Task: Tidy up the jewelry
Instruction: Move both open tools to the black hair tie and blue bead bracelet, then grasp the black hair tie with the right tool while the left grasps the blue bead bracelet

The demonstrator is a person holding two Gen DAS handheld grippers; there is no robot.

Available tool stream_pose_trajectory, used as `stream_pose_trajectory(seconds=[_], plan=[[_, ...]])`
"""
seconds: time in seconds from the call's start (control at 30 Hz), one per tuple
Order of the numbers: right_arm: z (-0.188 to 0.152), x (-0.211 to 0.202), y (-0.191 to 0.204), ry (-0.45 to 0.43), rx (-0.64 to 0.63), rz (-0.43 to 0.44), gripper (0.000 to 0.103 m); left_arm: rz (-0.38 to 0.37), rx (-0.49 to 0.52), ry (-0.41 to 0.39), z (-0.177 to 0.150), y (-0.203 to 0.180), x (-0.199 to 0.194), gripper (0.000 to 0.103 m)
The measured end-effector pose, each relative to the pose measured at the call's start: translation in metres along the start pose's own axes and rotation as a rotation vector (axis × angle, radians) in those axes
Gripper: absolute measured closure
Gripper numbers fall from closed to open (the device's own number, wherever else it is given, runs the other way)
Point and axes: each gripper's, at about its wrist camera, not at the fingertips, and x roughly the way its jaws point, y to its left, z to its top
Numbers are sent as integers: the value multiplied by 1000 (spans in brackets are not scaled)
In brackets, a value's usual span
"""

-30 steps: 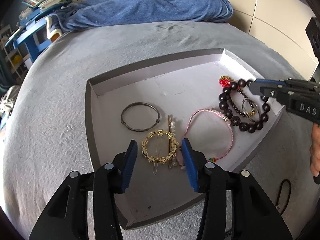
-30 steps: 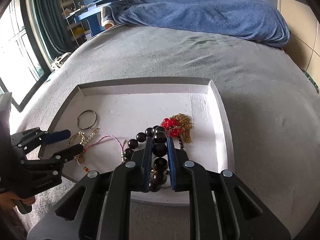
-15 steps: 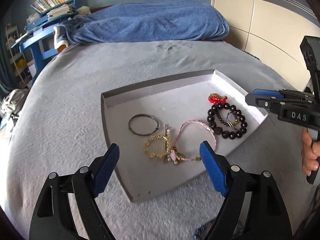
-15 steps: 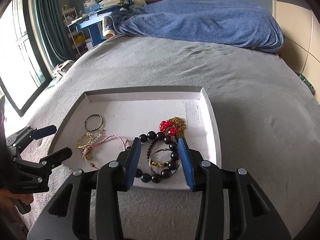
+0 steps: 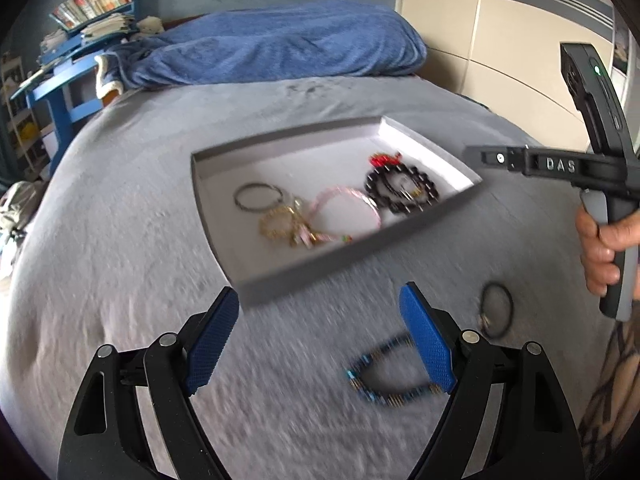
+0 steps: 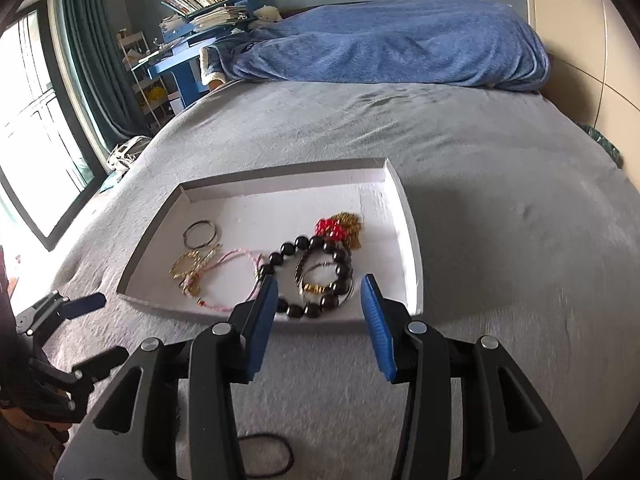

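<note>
Blue ribbed pads face each other across a wide gap on the left gripper [image 5: 320, 338], jaws spread with nothing between them, only the grey bed cover [image 5: 120, 280] beneath. Just beyond its right pad lies a blue beaded bracelet [image 5: 384, 376] with small gold spacers, blurred, loose on the bed. Further right of it sits a thin black hair tie [image 5: 496, 314], also on the cover. Ahead of the left gripper stands a shallow grey tray [image 5: 208, 216] with a white floor. Inside it, from the left gripper's side across: a dark metal bangle [image 5: 258, 196], a gold chain bracelet [image 5: 276, 224] touching a pink cord bracelet [image 5: 344, 208], then a dark round-bead bracelet [image 5: 400, 192] with a red bead cluster [image 5: 384, 159] at its far edge.

On the right gripper [image 6: 318, 312] the jaws are opening, its pads apart and empty, hovering over the tray's near rim with the dark beads seen between them. A smaller gold-clasped ring [image 6: 320, 280] rests inside the bead loop. A hand [image 5: 604, 248] grips the right gripper's handle. Far behind the tray a blue blanket [image 6: 384, 40] lies heaped at the head of the bed.
</note>
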Motion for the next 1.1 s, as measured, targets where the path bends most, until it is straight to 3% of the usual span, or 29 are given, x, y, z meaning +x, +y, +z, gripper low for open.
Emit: stream_pose_trajectory(seconds=[0.6,0.87,0.97,1.03,1.1], plan=[[-85,-8,21,142,-101,13,57,-67,61,81,-27,-23,7,20],[-100,-2,21,183,-126,5,58,-70,80,94,-30,-30,12,20],[-101,3,26,191,-157,-1,67,-71,81,102,-29,-30,15,22],[-103,4,29,183,-184,-5,82,-69,71,110,-29,-28,17,27],[-104,5,32,181,-199,8,91,-65,50,123,-29,-23,20,41]])
